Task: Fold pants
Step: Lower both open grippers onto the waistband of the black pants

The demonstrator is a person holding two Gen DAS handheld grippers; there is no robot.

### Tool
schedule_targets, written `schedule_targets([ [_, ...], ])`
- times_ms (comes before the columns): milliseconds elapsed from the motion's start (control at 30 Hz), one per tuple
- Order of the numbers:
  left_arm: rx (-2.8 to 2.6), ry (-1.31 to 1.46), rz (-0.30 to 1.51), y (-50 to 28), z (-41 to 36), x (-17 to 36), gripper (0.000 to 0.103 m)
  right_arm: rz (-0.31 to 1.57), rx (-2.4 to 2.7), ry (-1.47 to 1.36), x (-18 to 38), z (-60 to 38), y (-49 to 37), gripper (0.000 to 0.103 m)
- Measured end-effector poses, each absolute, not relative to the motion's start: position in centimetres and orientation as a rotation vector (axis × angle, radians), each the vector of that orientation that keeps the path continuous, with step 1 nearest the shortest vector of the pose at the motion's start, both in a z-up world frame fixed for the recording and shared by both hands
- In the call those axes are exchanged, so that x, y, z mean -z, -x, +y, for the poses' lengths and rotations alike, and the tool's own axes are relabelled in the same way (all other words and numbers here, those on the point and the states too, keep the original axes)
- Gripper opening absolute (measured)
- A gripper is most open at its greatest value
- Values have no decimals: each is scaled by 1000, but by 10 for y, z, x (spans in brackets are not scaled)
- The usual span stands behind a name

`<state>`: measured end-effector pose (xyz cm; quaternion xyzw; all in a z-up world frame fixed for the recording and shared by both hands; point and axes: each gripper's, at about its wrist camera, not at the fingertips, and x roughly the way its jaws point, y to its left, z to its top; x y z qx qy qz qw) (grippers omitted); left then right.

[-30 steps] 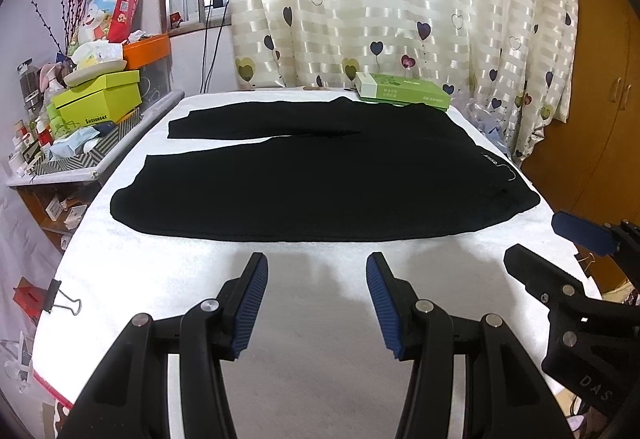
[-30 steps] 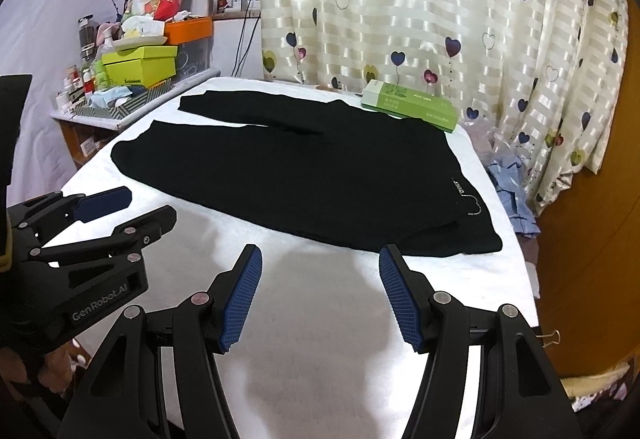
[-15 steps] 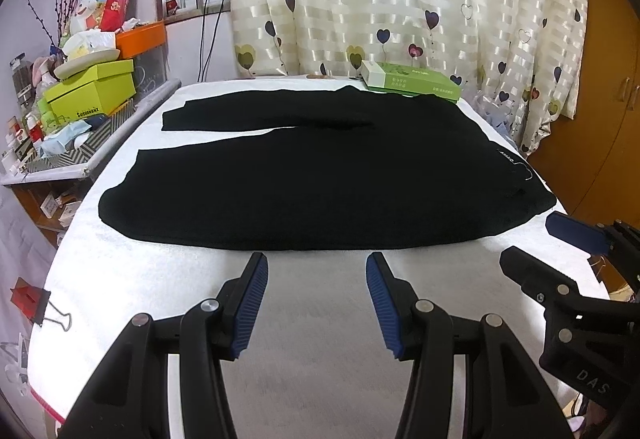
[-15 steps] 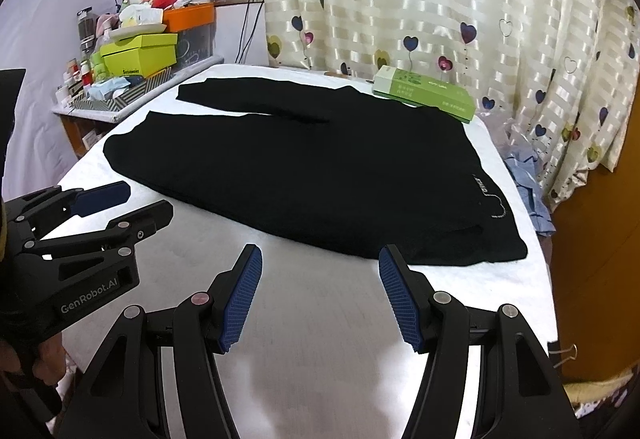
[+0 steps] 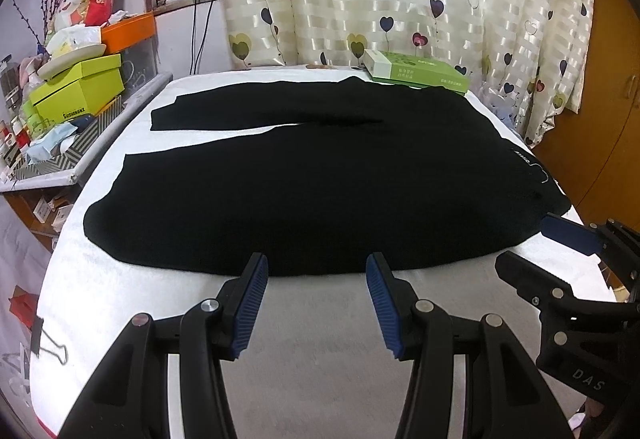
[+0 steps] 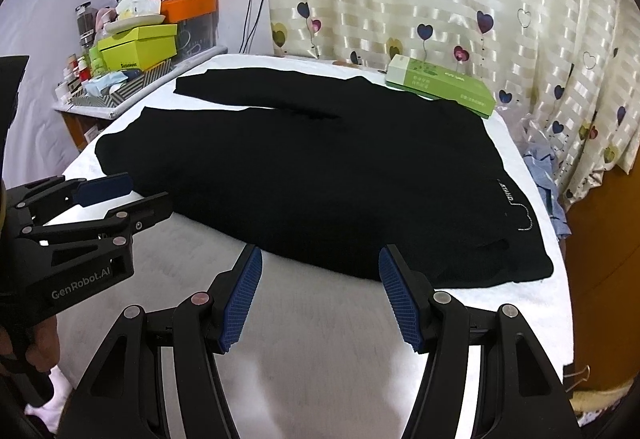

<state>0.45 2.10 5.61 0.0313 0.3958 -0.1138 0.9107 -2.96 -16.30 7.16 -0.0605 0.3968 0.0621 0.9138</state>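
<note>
Black pants (image 5: 320,183) (image 6: 320,167) lie spread flat on a white-covered table (image 5: 320,359) (image 6: 328,351), legs pointing left and waistband at the right with a small white logo. My left gripper (image 5: 316,271) is open, its blue pads just at the near hem of the pants, nothing between them. My right gripper (image 6: 320,267) is open too, its fingertips at the near edge of the cloth close to the waist. Each gripper shows in the other's view: the right gripper (image 5: 560,239) at the waist corner, the left gripper (image 6: 120,195) near the leg end.
A green box (image 5: 416,71) (image 6: 440,85) rests at the table's far edge by the heart-patterned curtain. A cluttered shelf with yellow-green boxes (image 5: 80,91) (image 6: 138,45) stands at the left. Blue cloth (image 6: 548,175) hangs off the right side. Binder clips (image 5: 48,339) grip the tablecloth.
Both grippers have moved forward toward the pants; their fingertips now reach the near edge of the cloth. Both stayed open. The pants have not moved.
</note>
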Motion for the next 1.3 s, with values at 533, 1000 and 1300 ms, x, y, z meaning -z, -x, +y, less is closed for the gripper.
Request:
schedule_targets([
  [533, 306, -29, 861, -52, 27, -61, 53, 829, -192, 168, -71, -159, -11, 62],
  [1000, 305, -82, 843, -100, 38, -67, 54, 829, -308, 134, -78, -168, -63, 62],
  [1300, 263, -134, 859, -162, 47, -60, 53, 832, -359, 164, -79, -185, -125, 62],
])
